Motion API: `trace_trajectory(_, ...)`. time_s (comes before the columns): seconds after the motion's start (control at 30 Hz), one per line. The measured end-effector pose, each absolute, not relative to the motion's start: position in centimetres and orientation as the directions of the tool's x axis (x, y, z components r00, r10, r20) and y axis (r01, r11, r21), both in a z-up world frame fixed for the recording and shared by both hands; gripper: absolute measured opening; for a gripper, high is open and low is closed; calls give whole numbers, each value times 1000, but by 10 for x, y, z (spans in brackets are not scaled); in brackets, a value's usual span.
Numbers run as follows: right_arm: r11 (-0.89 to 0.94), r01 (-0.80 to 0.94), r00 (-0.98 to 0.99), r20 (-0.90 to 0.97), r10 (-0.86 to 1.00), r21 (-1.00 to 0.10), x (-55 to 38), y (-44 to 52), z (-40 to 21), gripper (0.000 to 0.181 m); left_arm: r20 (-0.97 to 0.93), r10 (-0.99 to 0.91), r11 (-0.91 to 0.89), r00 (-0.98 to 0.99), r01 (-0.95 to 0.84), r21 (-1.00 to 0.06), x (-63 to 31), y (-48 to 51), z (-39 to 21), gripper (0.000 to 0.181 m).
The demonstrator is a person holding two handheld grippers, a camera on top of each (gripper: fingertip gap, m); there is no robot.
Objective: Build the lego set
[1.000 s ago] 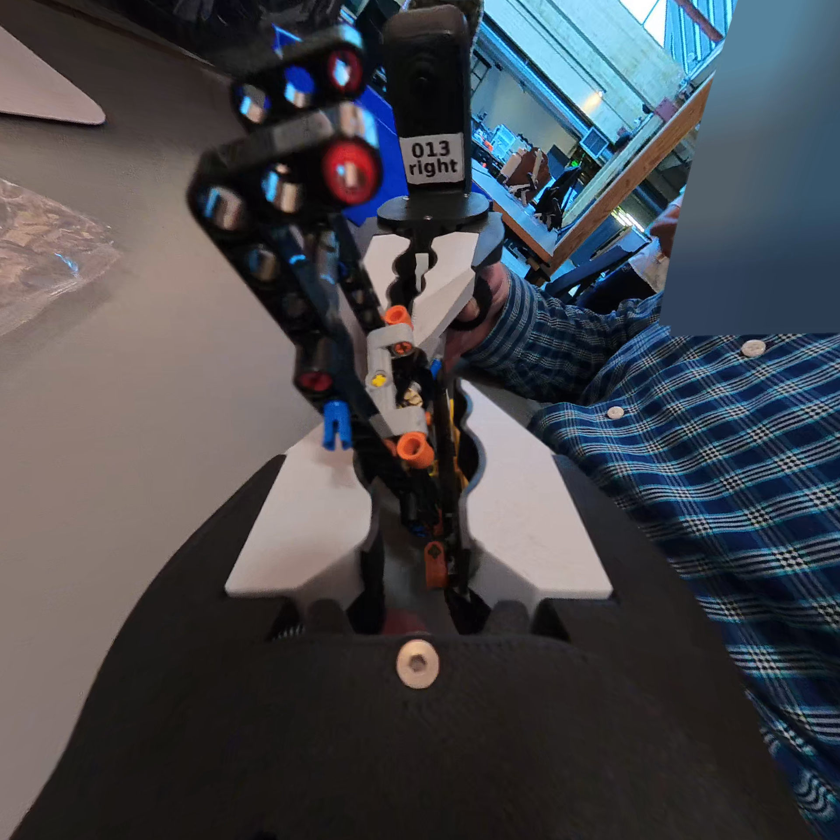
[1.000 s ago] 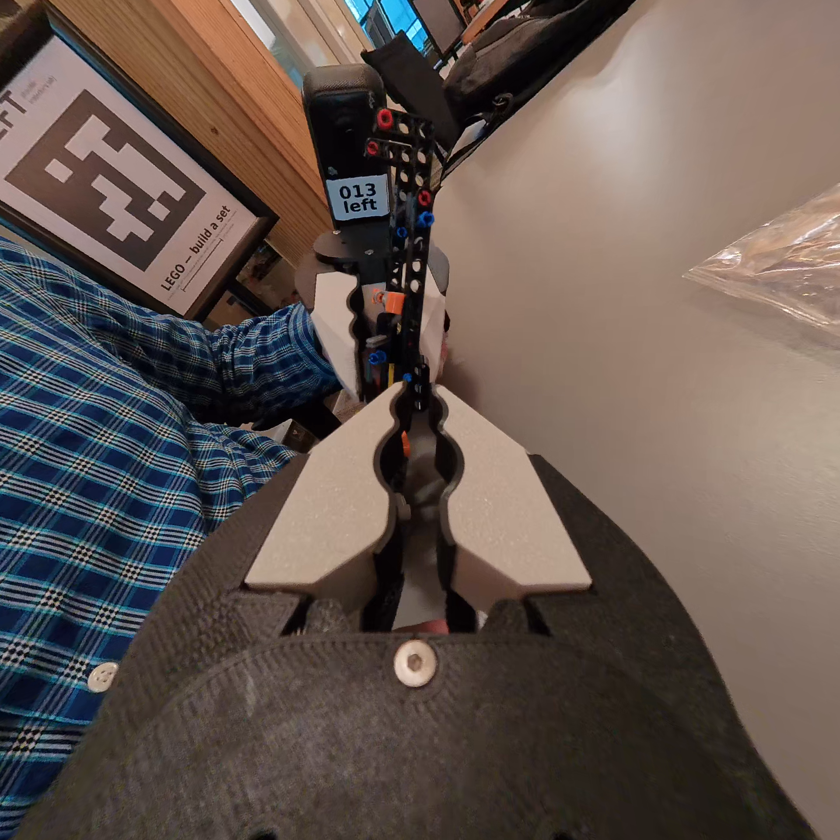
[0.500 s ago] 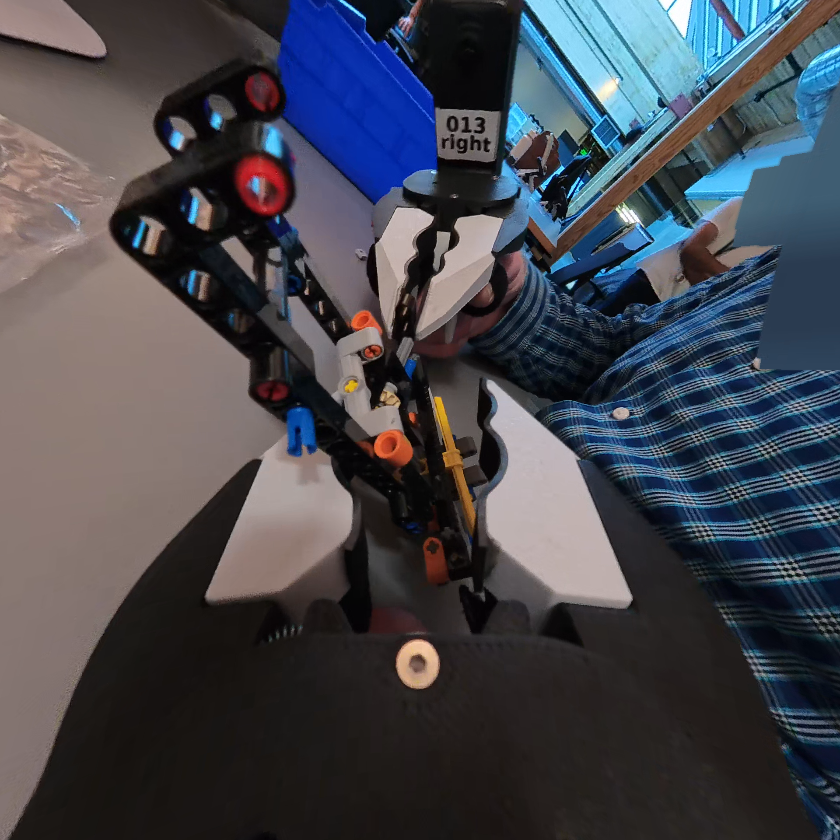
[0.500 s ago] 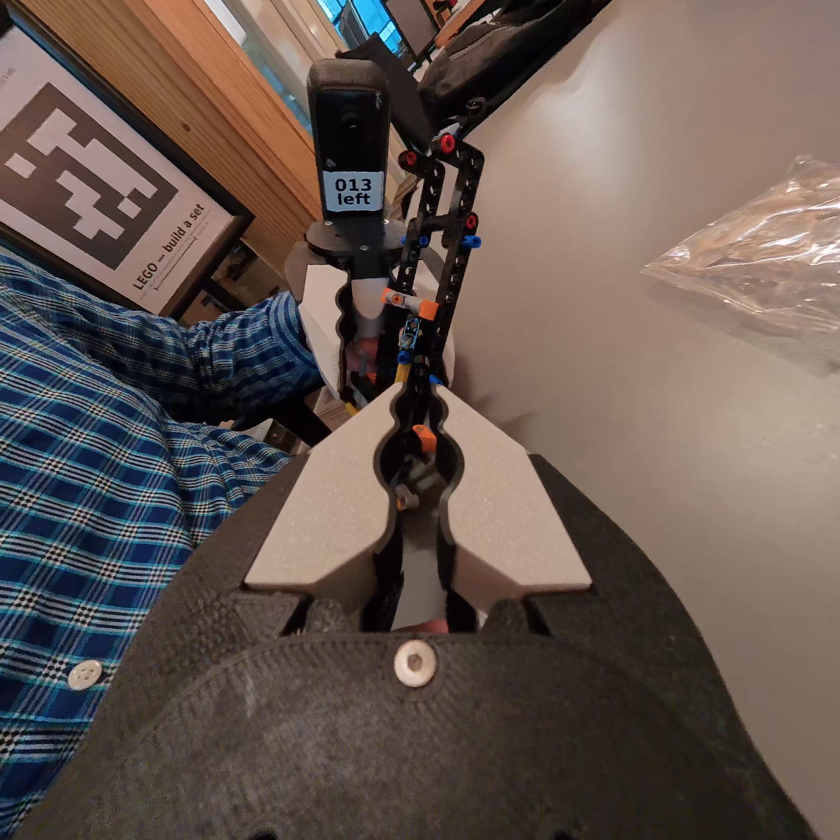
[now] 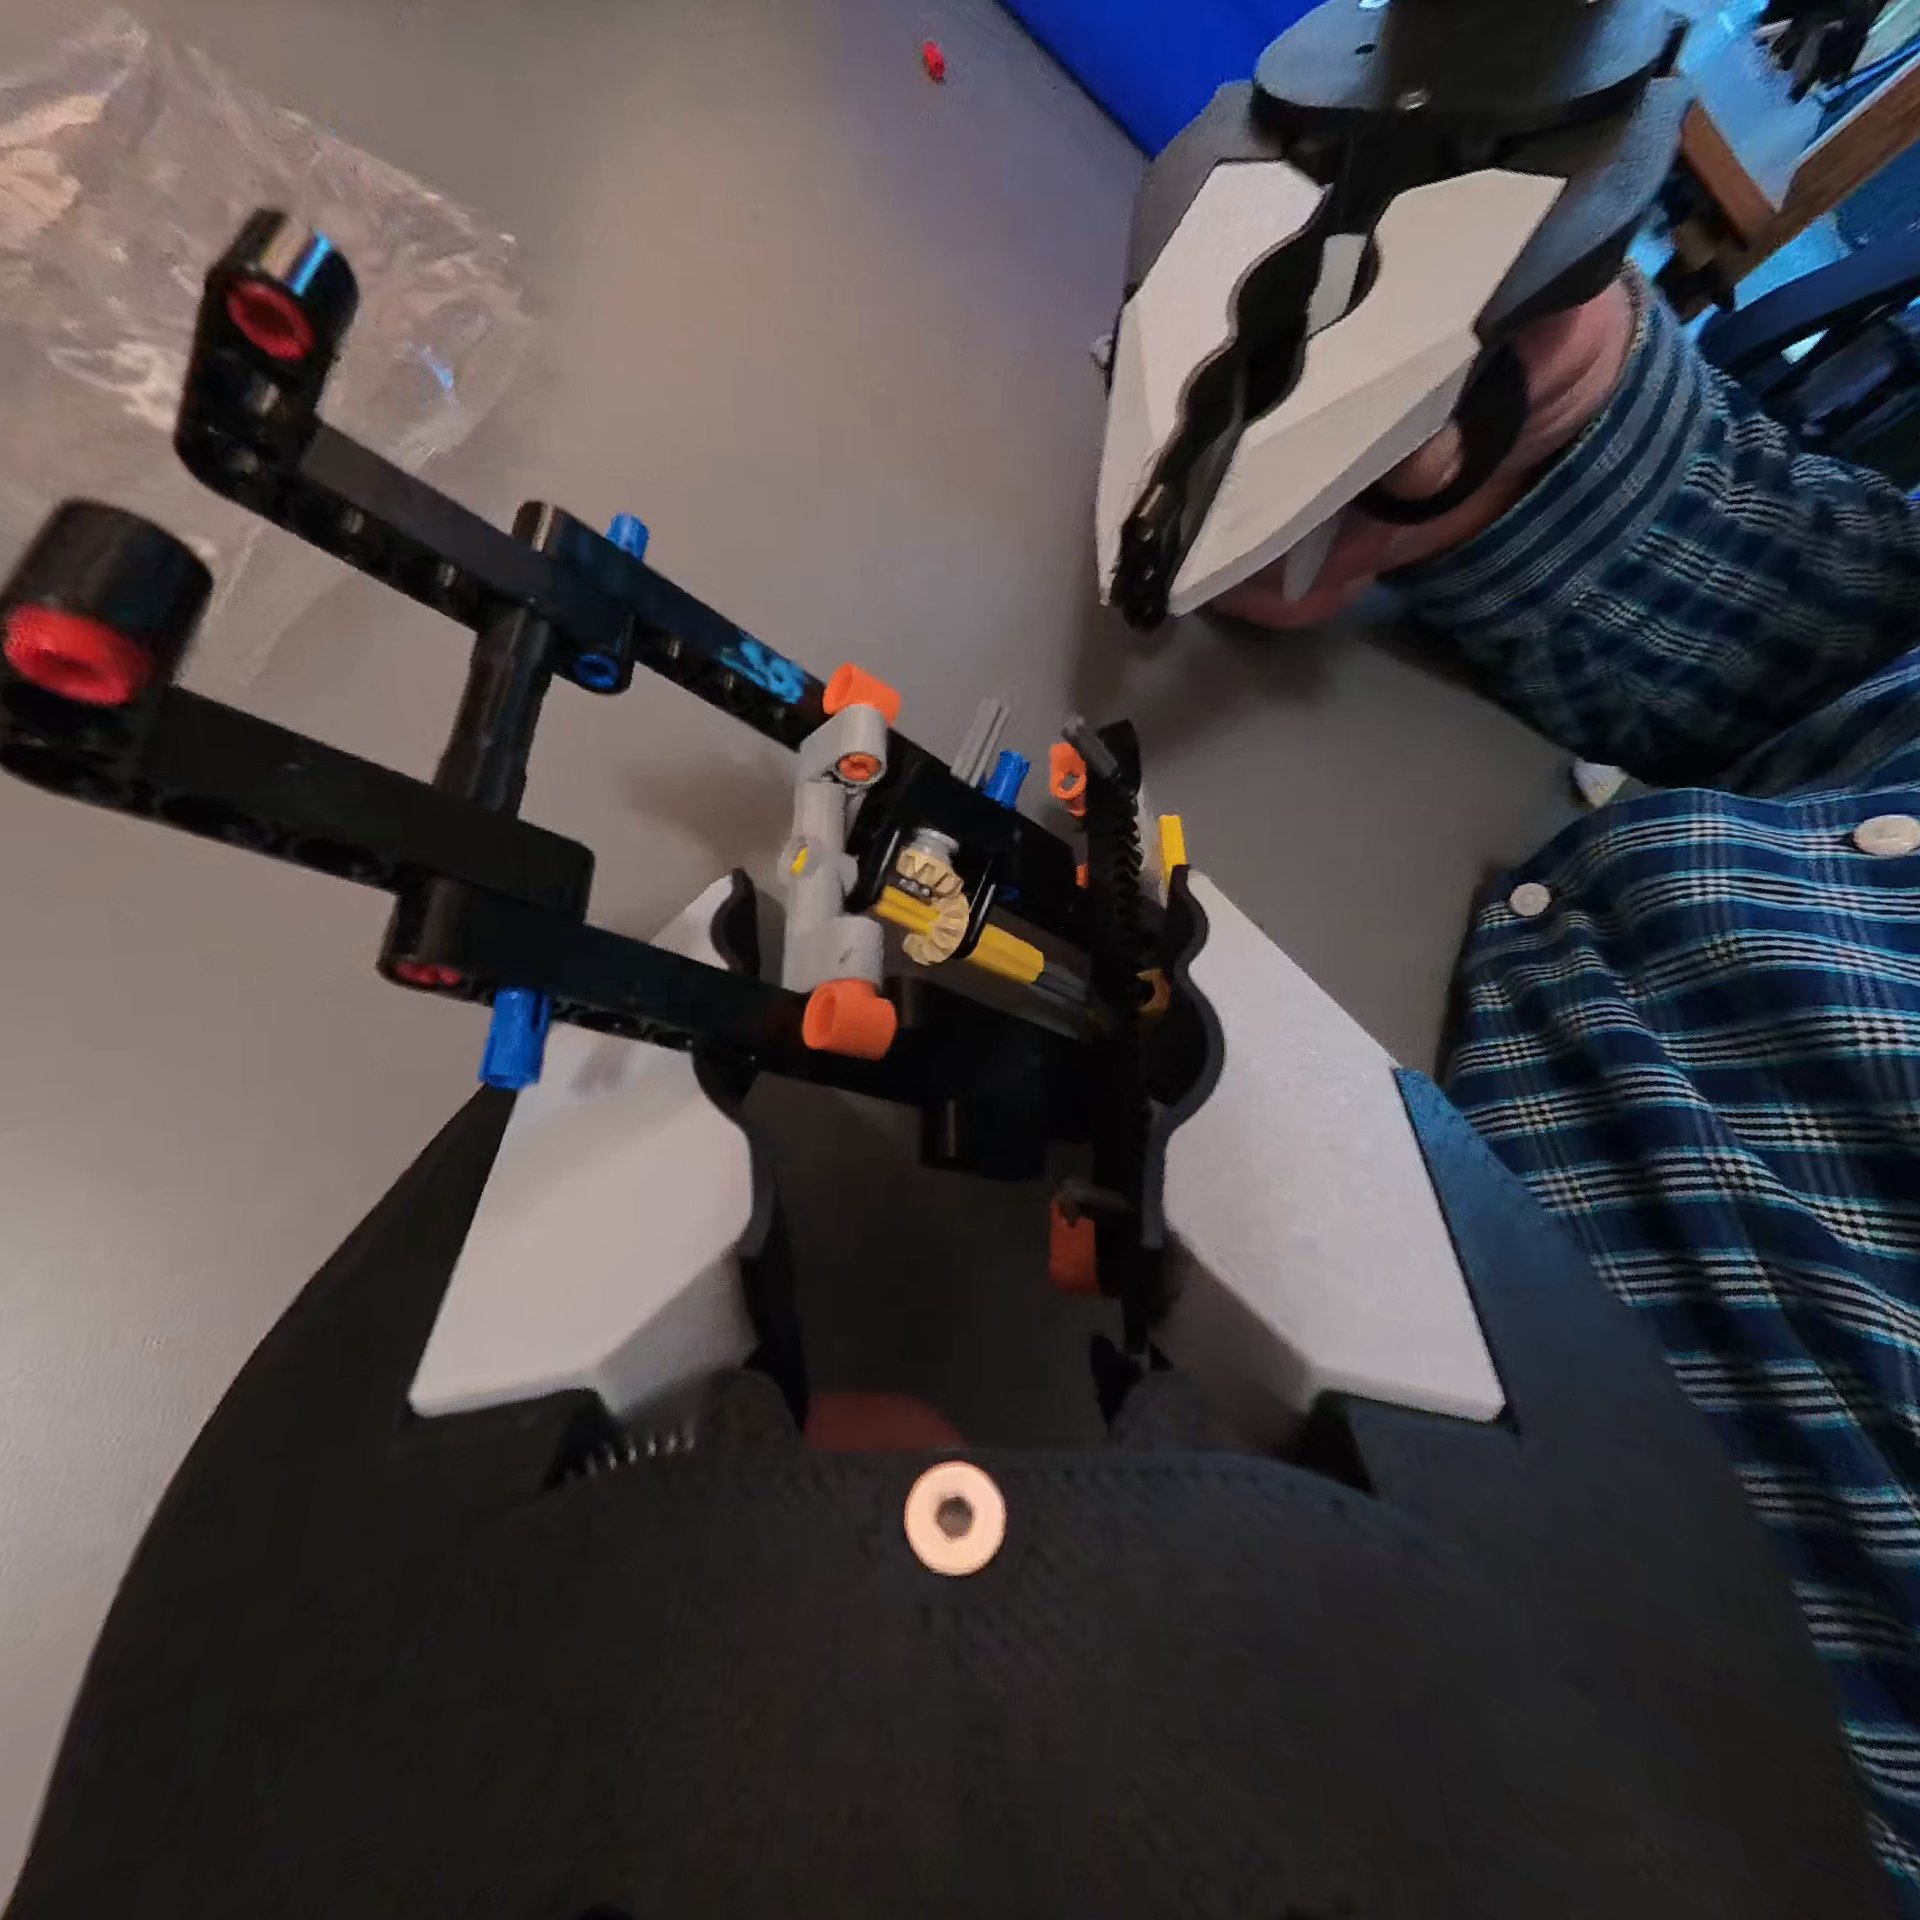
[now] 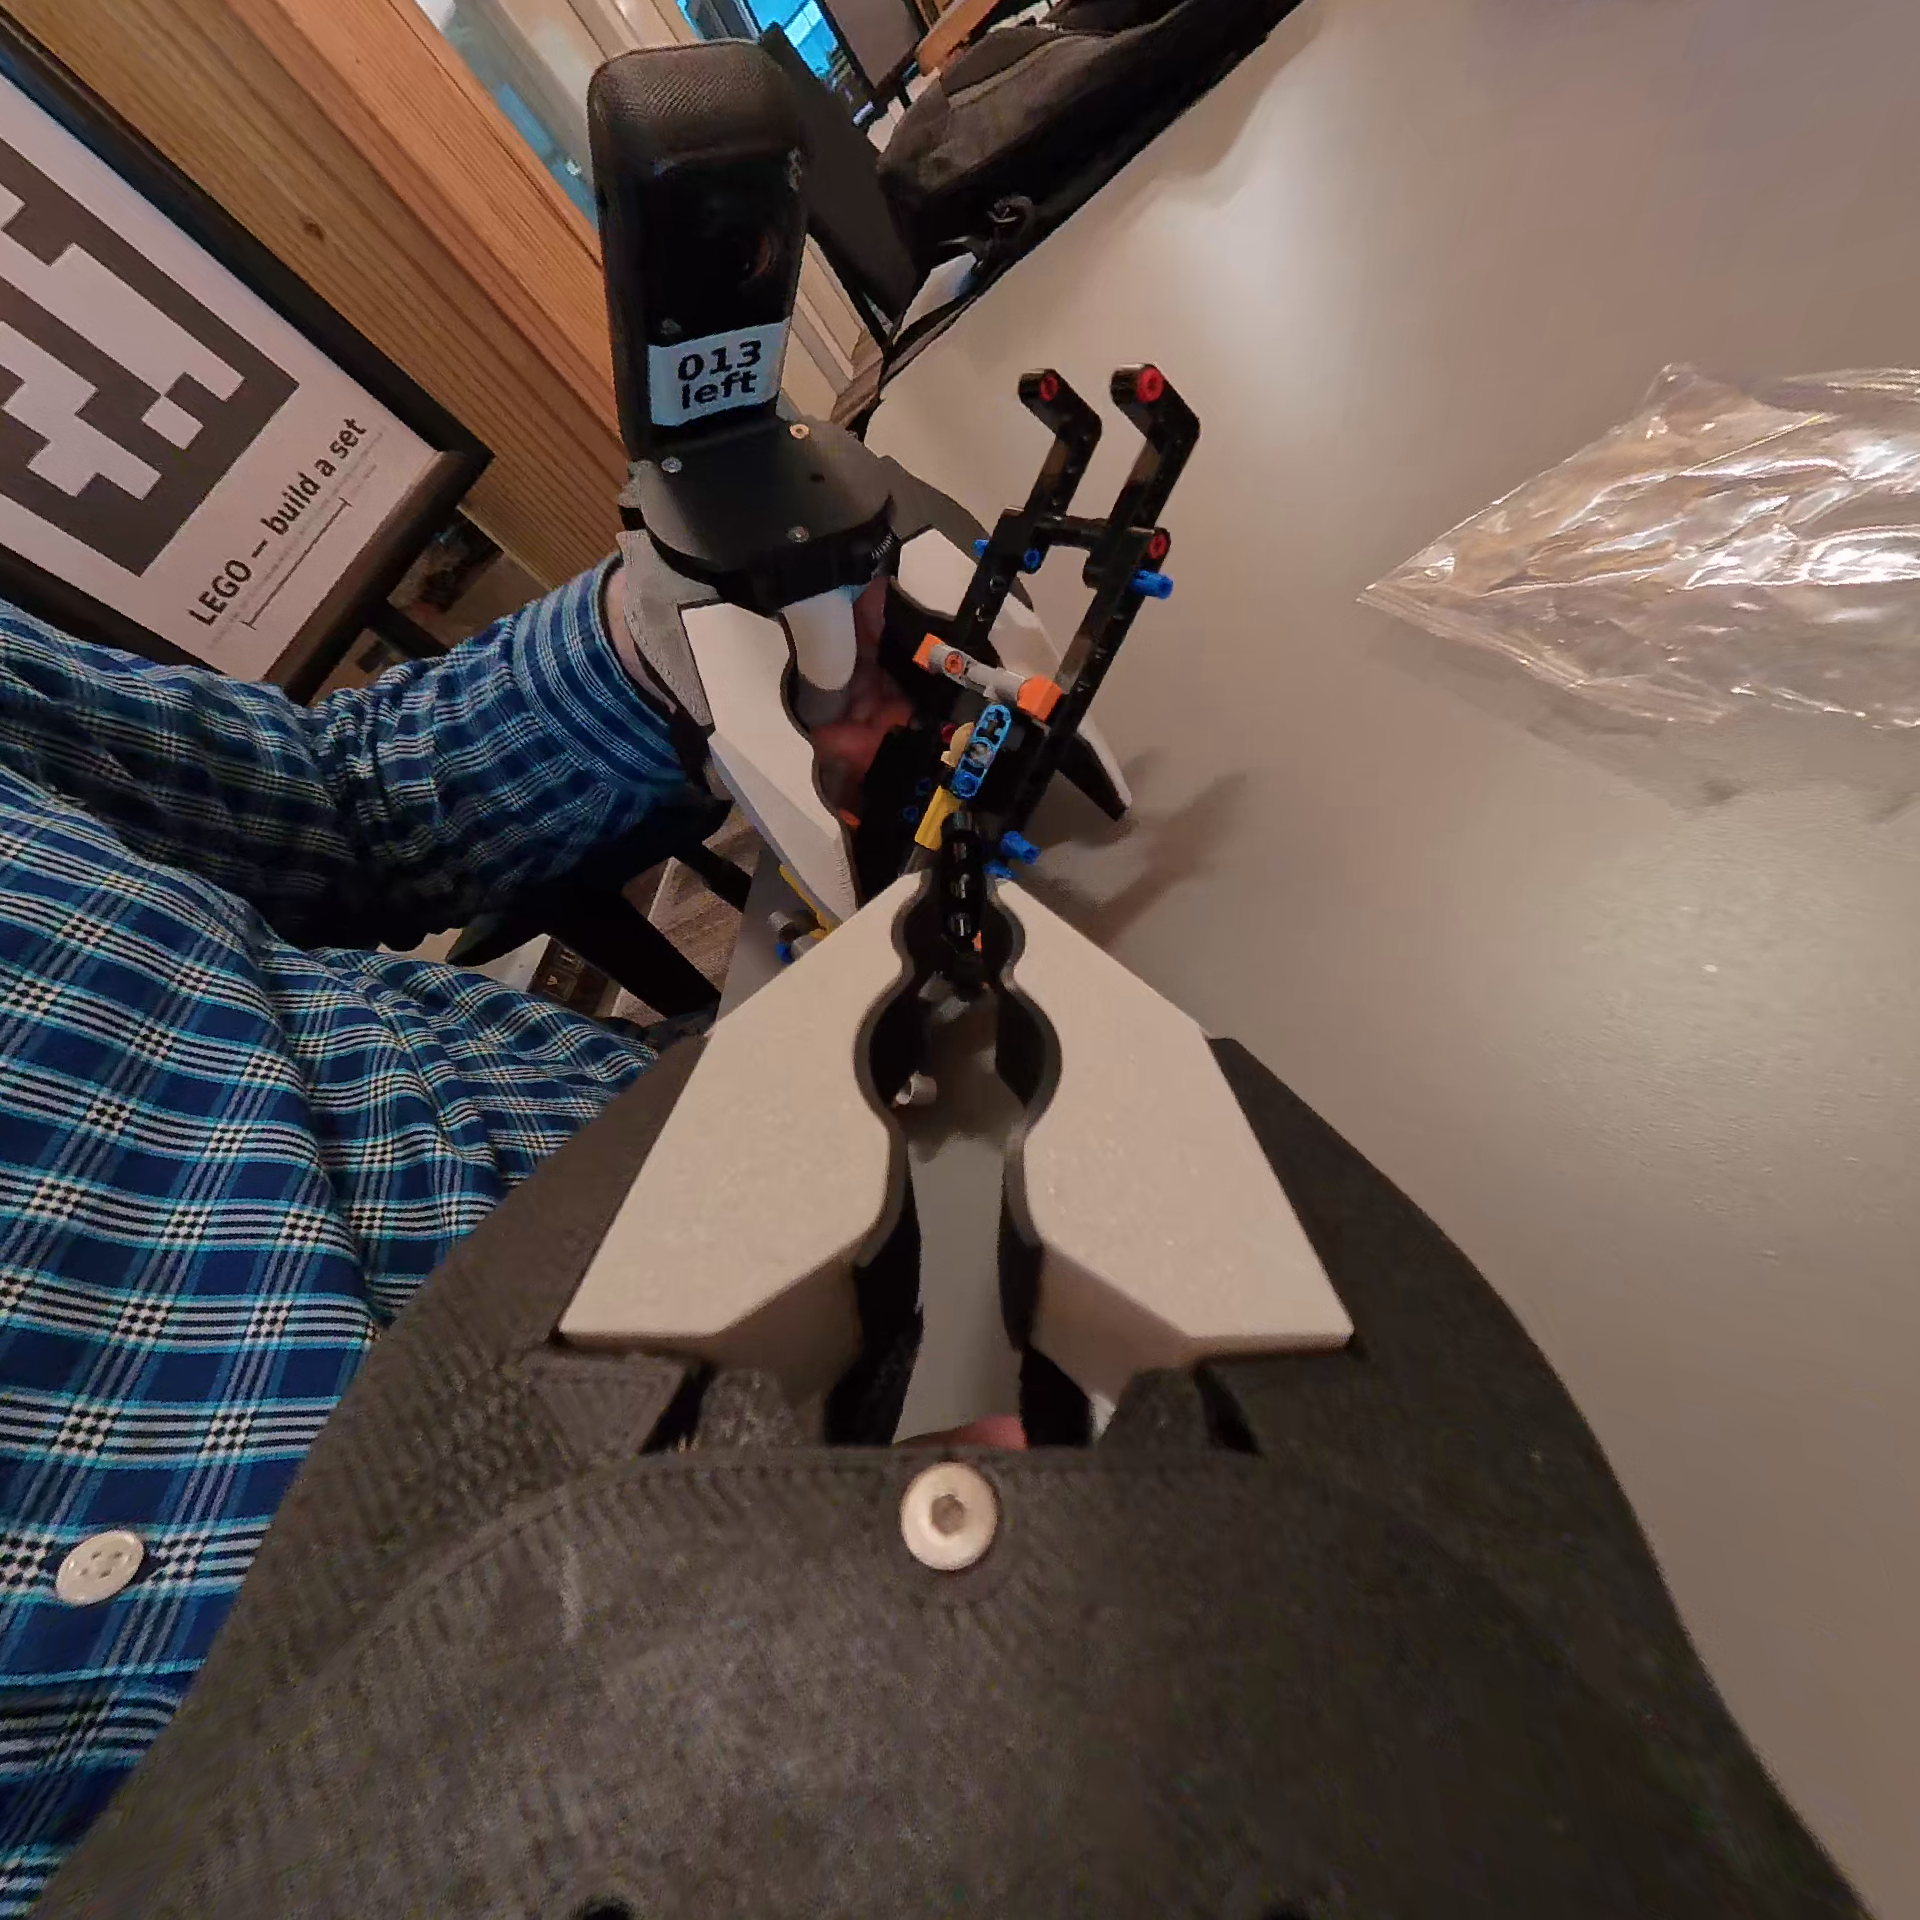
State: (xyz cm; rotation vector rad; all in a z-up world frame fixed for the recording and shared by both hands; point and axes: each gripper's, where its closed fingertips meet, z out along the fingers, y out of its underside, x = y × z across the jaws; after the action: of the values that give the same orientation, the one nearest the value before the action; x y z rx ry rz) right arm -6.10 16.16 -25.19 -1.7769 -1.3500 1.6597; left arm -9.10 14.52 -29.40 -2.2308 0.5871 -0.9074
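My left gripper (image 5: pixel 961 899) is shut on a lego assembly (image 5: pixel 499 914): two long black beams with a cross piece, red, blue and orange pins, a grey link, a tan gear and a yellow axle. It holds the assembly in the air over the grey table (image 5: pixel 810 343), beams pointing left. My right gripper (image 6: pixel 961 883) is shut on a small black beam (image 6: pixel 961 909) that sticks out past its tips. In the left wrist view the right gripper (image 5: pixel 1143 592) hangs above and right of the assembly, apart from it. In the right wrist view the assembly (image 6: pixel 1091 623) is just beyond the small beam.
A clear plastic bag (image 6: pixel 1683 551) lies on the table, also in the left wrist view (image 5: pixel 208 208). A blue bin (image 5: pixel 1081 52) and a small red piece (image 5: pixel 933 60) are at the far side. A person's checked sleeve (image 5: pixel 1714 582) and a framed poster (image 6: pixel 156 436) are close by. About 6 cm separates my left fingertips from my right.
The two grippers have drawn apart. The left gripper has turned the assembly so its beams lie lower and point left. The right gripper has come away holding the small black beam.
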Motion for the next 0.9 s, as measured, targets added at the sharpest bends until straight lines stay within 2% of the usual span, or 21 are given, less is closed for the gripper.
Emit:
trace_trajectory(0.3, -456, 399, -135, -543, 829, -795, -58, 162, -255, 4, 396, -585, -705, 708, -203, -679, -105, 146, -298, 88)
trace_trajectory(0.67, -434, 403, -141, -523, 841, -806, -55, 161, -255, 4, 243, -569, -693, 786, -299, -656, -112, 148, -306, 118)
trace_trajectory(0.9, -420, 408, -145, -511, 847, -811, -53, 161, -256, 4, 221, -542, -688, 811, -278, -670, -118, 142, -306, 117)
